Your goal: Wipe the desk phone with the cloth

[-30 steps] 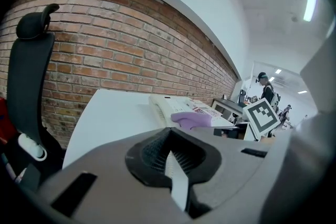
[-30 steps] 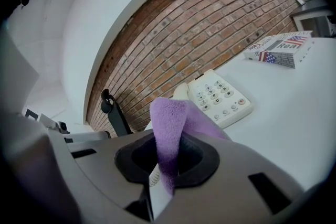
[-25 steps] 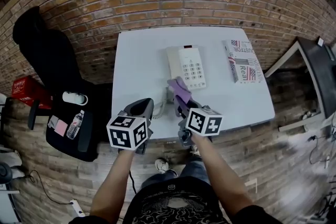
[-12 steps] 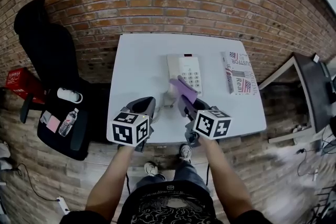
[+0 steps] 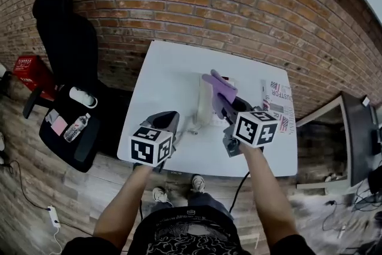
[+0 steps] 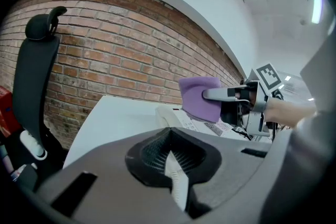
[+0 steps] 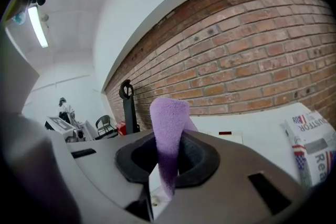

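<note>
Brick wall runs behind the white tabletop (image 5: 161, 80), with a black office chair (image 5: 65, 39) off to the left. The desk phone (image 5: 206, 98) sits near the middle of the tabletop, its coiled cord (image 5: 192, 125) trailing toward me. My right tool (image 5: 222, 103) is clamped on the purple cloth (image 5: 219, 88), which sticks up past the jaws and hangs over the phone's keypad side; I cannot tell whether it touches. My left tool (image 5: 169, 118) hovers just left of the cord, jaws drawn together. A folded newspaper (image 5: 276, 103) lies to the right of the phone.
</note>
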`<action>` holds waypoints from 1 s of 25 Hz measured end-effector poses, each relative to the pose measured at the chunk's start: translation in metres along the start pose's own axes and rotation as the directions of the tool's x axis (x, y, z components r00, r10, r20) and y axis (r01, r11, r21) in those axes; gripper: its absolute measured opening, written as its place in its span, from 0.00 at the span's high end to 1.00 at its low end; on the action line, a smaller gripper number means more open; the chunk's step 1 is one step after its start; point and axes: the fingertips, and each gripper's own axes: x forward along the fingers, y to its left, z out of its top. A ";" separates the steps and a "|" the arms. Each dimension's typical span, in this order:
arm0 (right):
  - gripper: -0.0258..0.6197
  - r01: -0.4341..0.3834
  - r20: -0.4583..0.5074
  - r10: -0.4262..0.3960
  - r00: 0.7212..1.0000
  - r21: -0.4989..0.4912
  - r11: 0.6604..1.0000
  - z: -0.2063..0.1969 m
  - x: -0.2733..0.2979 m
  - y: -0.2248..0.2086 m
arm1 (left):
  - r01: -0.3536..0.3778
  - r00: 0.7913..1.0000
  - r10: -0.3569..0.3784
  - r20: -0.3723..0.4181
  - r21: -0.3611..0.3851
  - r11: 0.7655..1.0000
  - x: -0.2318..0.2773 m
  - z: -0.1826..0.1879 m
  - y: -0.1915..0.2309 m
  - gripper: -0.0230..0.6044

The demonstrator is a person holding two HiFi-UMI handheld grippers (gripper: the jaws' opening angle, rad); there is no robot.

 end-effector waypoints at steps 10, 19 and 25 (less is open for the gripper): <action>0.89 -0.160 -0.108 0.139 0.984 -0.219 0.963 0.060 0.059 -0.017 | -0.119 0.993 0.120 0.015 -0.056 0.991 0.019 0.009 0.017 0.95; 0.89 -0.344 -0.317 0.213 0.924 -0.449 0.825 0.071 0.122 -0.026 | -0.238 0.969 0.243 0.037 -0.119 0.964 0.020 0.011 0.040 0.95; 0.89 -0.503 -0.485 0.246 0.839 -0.519 0.690 0.047 0.159 -0.020 | -0.309 0.947 0.320 0.040 -0.169 0.936 0.013 0.003 0.053 0.95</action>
